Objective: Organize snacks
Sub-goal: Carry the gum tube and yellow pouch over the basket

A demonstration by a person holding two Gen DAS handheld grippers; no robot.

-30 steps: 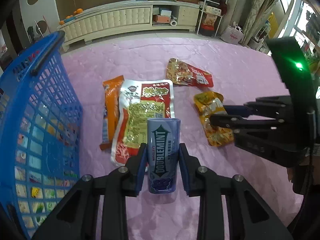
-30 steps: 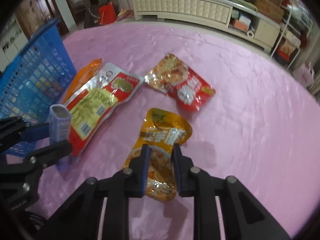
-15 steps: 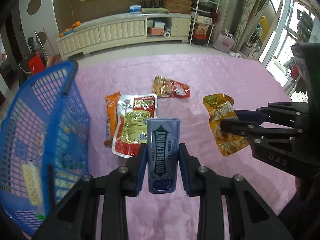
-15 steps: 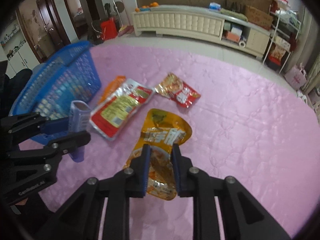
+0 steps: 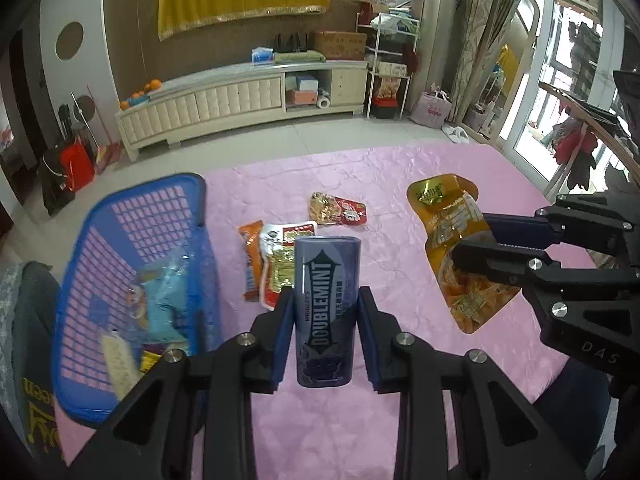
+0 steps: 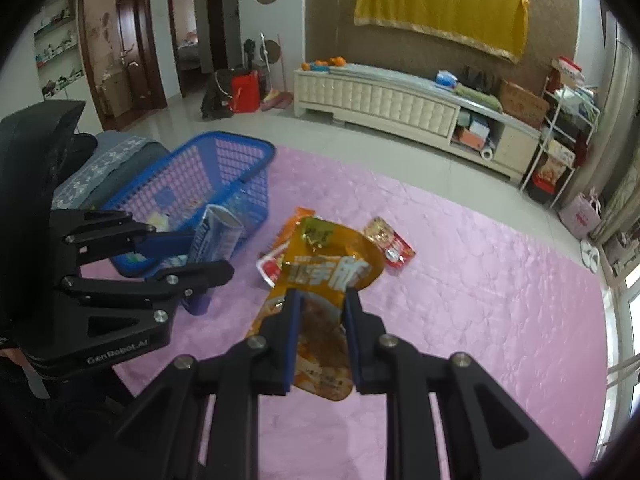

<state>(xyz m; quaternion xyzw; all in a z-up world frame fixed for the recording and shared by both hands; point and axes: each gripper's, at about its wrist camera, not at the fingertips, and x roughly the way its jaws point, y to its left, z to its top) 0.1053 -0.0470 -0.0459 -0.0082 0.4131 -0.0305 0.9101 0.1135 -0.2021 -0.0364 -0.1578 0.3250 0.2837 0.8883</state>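
Observation:
My left gripper [image 5: 325, 320] is shut on a purple Doublemint gum bottle [image 5: 326, 304], held upright above the pink table [image 5: 400, 280]; the bottle also shows in the right wrist view [image 6: 216, 240]. My right gripper [image 6: 320, 320] is shut on a yellow snack pouch [image 6: 324, 280], lifted off the table; the pouch shows in the left wrist view [image 5: 456, 236] too. The blue basket [image 5: 132, 264] stands at the left with several snacks inside. A red-white pouch [image 5: 280, 264], an orange packet [image 5: 252, 256] and a small red pouch [image 5: 338, 210] lie on the table.
A grey chair [image 6: 100, 164] stands beside the basket at the table's left edge. A long white cabinet [image 5: 240, 104] runs along the far wall beyond the table.
Both grippers have risen well above the table with their items. The yellow pouch has left the table. The view has pulled back, showing the basket's inside.

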